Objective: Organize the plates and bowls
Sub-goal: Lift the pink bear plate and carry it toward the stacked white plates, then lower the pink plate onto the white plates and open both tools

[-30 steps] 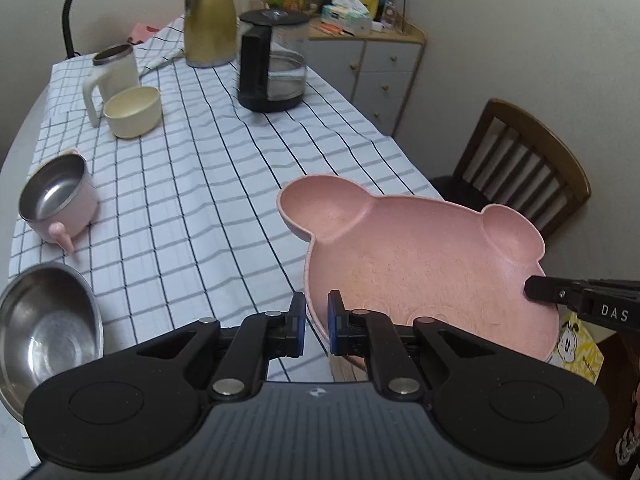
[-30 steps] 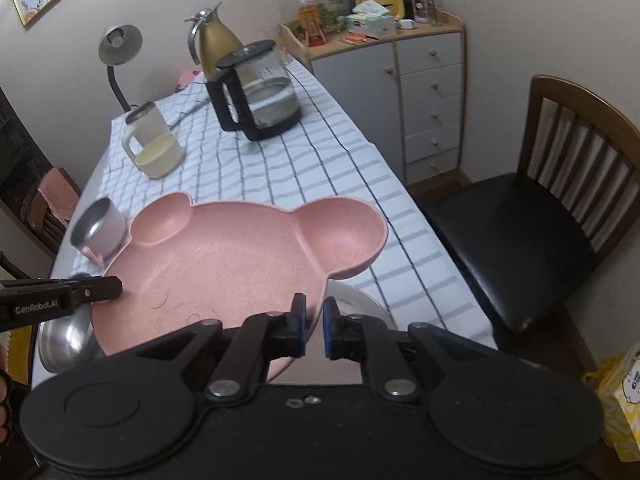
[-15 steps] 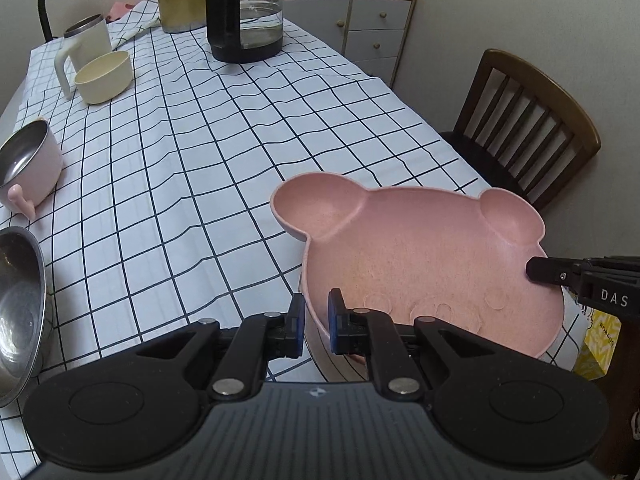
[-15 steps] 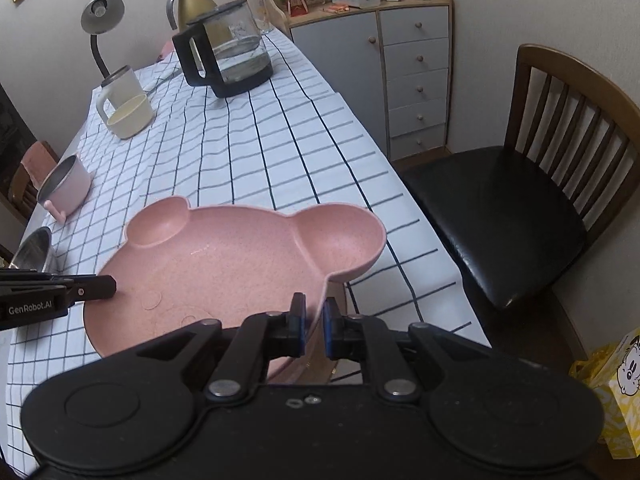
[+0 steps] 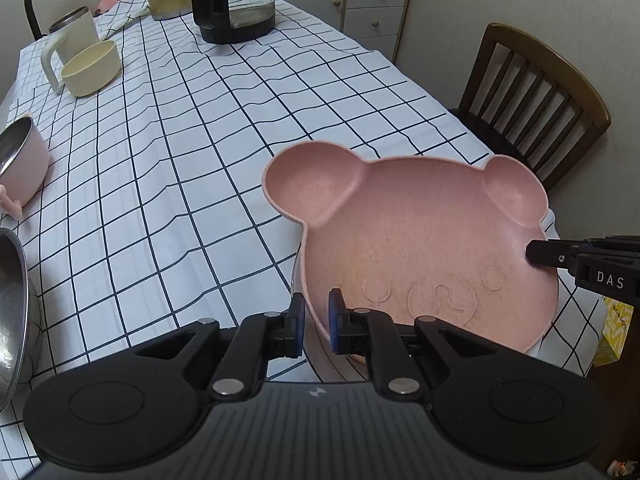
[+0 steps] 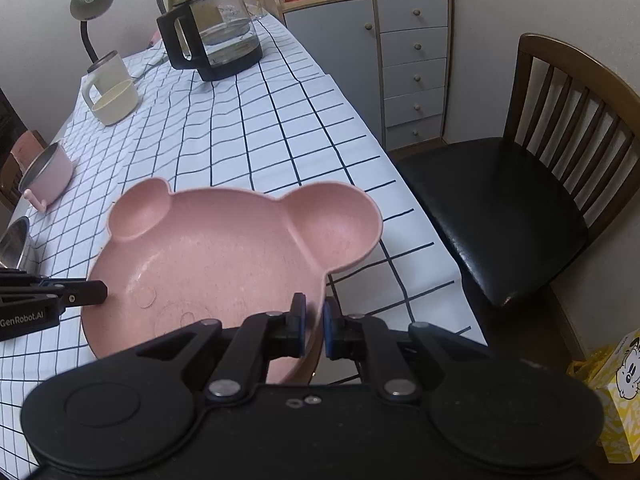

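Item: pink bear-shaped divided plate [image 5: 424,256], held over the table's [image 5: 168,168] near right corner, ears pointing toward the far edge. My left gripper [image 5: 317,322] and right gripper [image 6: 315,326] each clamp opposite rims; I judge set-down lies straight below.

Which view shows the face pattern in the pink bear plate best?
The left wrist view: the pink bear plate shows its raised eyes and snout clearly near the rim. In the right wrist view the plate shows only faint circles, partly hidden behind the right gripper.
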### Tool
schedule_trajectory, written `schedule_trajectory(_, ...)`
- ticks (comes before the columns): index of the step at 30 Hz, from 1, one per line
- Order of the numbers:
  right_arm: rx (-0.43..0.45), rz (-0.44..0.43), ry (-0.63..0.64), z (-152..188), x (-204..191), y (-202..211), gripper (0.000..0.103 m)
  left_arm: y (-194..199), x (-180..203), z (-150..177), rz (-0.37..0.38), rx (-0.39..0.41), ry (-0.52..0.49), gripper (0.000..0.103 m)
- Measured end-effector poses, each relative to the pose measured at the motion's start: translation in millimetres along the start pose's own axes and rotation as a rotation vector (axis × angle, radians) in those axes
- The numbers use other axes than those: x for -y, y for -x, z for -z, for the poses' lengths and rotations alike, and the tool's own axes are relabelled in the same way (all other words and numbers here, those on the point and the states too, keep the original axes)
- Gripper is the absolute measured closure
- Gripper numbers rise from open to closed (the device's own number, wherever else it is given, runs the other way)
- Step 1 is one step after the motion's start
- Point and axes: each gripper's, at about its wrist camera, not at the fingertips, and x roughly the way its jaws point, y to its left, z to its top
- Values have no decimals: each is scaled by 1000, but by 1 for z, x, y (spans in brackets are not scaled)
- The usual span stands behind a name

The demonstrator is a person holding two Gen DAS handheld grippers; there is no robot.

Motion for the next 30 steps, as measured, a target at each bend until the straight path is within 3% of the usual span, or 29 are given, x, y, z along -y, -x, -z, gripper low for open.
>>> schedule_trajectory(5, -17, 33, 15, 2, -4, -4, 92, -6, 1, 1, -10, -18, -10, 92)
schedule_trajectory(16, -10, 113, 83, 4, -18, 2, 71, -2, -3, 1, 4, -18, 2, 92)
schedule_trajectory(21, 13, 96, 69, 4, -18, 13, 57, 8, -3, 3, 23, -1, 3, 87)
schedule_trajectory(25, 31, 71, 73, 4, -24, 24, 55, 21, -3, 4, 27, 33, 2, 76)
schedule_trajectory(30, 61, 33, 92, 2, -38, 40, 53, 42, -6, 6, 29, 78, -1, 73)
